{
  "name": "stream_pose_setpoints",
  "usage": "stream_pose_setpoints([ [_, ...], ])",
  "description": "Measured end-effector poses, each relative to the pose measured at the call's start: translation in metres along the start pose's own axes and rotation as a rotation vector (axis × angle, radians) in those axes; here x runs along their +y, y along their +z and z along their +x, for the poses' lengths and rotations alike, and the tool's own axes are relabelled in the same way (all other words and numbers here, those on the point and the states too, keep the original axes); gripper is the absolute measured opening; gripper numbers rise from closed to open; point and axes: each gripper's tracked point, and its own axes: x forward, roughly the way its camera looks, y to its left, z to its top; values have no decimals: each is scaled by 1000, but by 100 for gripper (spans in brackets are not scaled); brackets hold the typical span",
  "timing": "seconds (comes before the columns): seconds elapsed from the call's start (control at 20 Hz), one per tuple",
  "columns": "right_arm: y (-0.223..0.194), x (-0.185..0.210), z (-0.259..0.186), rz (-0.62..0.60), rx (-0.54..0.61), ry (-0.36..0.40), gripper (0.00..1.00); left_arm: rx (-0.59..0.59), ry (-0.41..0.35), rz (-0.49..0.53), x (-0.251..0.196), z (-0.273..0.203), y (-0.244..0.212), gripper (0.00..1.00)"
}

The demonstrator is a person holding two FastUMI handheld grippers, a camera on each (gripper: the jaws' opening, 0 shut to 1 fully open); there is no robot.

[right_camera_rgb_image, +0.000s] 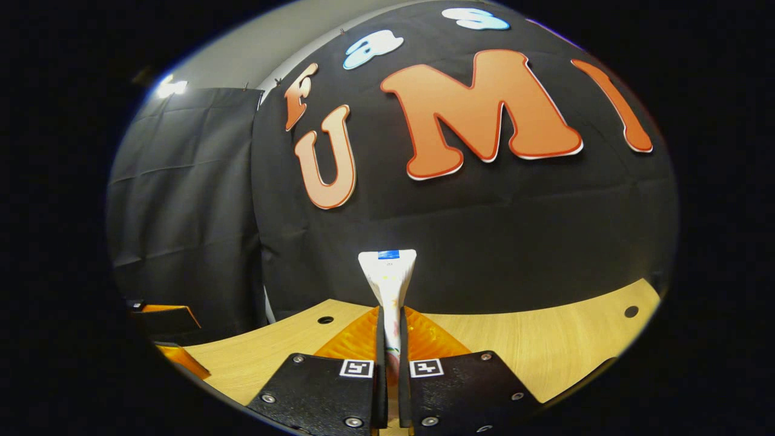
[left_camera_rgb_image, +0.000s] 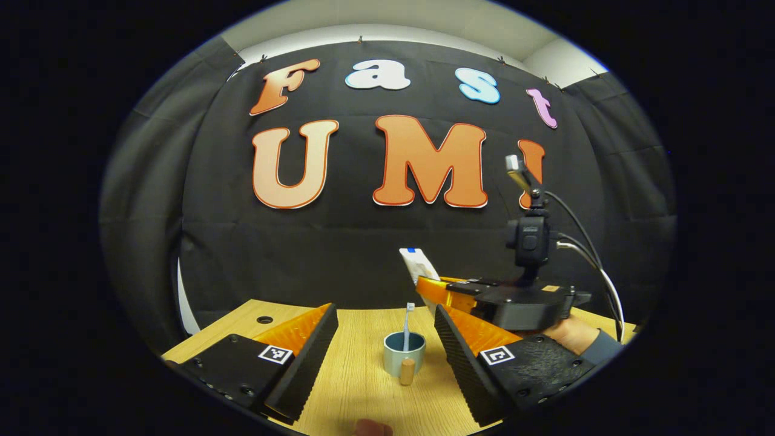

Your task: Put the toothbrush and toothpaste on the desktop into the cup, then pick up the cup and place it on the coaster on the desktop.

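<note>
A pale blue cup (left_camera_rgb_image: 404, 355) with a wooden handle stands on the wooden desktop (left_camera_rgb_image: 357, 387), with a toothbrush (left_camera_rgb_image: 408, 324) upright inside it. My left gripper (left_camera_rgb_image: 385, 339) is open, its fingers on either side of the cup and nearer to the camera. Farther right, my right gripper (left_camera_rgb_image: 427, 289), held by a hand (left_camera_rgb_image: 566, 333), hovers above and just right of the cup. It is shut on a white toothpaste tube (left_camera_rgb_image: 418, 264) that points upward. In the right gripper view the tube (right_camera_rgb_image: 388, 281) stands pinched between the shut fingers of the right gripper (right_camera_rgb_image: 391, 345).
A small brown object (left_camera_rgb_image: 372, 428) peeks in at the desktop's near edge. Cable holes (left_camera_rgb_image: 264, 319) (right_camera_rgb_image: 631, 311) dot the desktop. The left gripper (right_camera_rgb_image: 163, 330) appears at the left edge of the right gripper view. Black cloth walls close in behind.
</note>
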Motion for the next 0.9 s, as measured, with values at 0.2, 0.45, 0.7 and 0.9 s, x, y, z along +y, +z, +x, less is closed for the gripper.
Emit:
stream_pose_setpoints([
  [0.2,-16,2,26,-26,19,10,7,-36,12,3,6,-8,9,96],
  [0.45,-49,3,50,-13,55,25,8,-12,54,-14,25,-10,-2,96],
  [0.7,-68,-4,63,8,81,13,8,11,82,-31,40,-9,-13,96],
  [0.9,-78,-8,68,16,92,6,10,48,80,-46,43,-5,-27,96],
])
